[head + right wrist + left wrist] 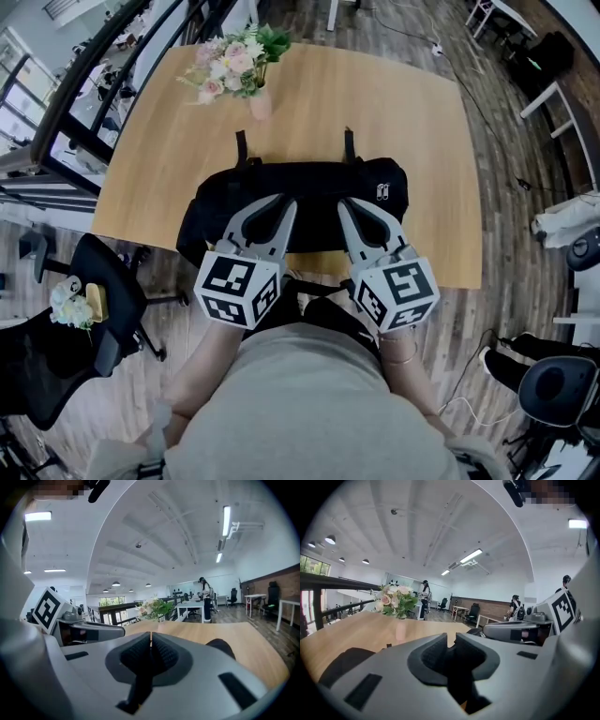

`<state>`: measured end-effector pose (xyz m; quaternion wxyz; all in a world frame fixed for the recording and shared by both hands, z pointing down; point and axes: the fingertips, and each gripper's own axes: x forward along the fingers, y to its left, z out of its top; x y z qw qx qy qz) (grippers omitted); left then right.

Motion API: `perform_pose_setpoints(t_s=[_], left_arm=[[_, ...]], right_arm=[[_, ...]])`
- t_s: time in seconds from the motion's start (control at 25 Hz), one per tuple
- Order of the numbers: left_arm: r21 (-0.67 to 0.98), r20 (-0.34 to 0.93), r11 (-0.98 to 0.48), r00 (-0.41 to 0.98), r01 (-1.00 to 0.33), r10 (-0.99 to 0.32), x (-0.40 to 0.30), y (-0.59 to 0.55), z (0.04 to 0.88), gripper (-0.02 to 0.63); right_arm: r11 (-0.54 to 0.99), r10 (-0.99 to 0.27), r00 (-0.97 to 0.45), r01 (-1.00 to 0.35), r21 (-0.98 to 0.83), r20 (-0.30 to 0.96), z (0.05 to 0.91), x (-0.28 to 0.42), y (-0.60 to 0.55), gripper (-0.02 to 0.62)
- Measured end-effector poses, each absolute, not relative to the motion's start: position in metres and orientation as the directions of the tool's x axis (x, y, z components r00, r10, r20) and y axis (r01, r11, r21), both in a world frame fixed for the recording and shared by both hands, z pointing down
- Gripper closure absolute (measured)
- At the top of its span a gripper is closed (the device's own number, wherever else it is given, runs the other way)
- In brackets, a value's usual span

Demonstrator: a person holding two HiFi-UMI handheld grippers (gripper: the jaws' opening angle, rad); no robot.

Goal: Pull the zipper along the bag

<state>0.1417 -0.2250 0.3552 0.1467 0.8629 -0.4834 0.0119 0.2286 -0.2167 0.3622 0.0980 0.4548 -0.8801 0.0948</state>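
A black bag (309, 187) with two straps lies on the near half of the wooden table (375, 103). Its zipper is not clearly visible. Both grippers hover just above the bag's near side, pointing away from me. The left gripper (283, 200) has a narrow gap between its pads (451, 641), and nothing sits in it. The right gripper (343, 202) has its pads closed together with nothing held (150, 639). A dark edge of the bag (342, 660) shows past the left jaws. Another part of the bag (220, 646) shows to the right of the right jaws.
A pink vase of flowers (246, 66) stands on the table beyond the bag. A small white tag (382, 191) sits at the bag's right end. A black office chair (103, 300) stands on the floor at the left. Railings and desks lie farther off.
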Motion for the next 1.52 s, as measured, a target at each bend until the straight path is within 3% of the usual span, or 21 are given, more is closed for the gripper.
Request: perform_pose_setpoints(t_s=[0.28,1.52], left_arm=[[0.193,0.213,-0.38,0.417,-0.905,-0.884,0.12,-0.227,0.366,0.566],[0.163,0.302,-0.458,0.486,-0.874,-0.82,0.14,-0.215,0.385,0.584]], right_arm=[[0.578,-0.772,-0.58,-0.811,-0.09,0.259,0.367,0.212,-0.207,0.589],[0.608,-0.725,-0.605,-0.787,-0.106,0.33,0.385,0.2,-0.207,0.589]])
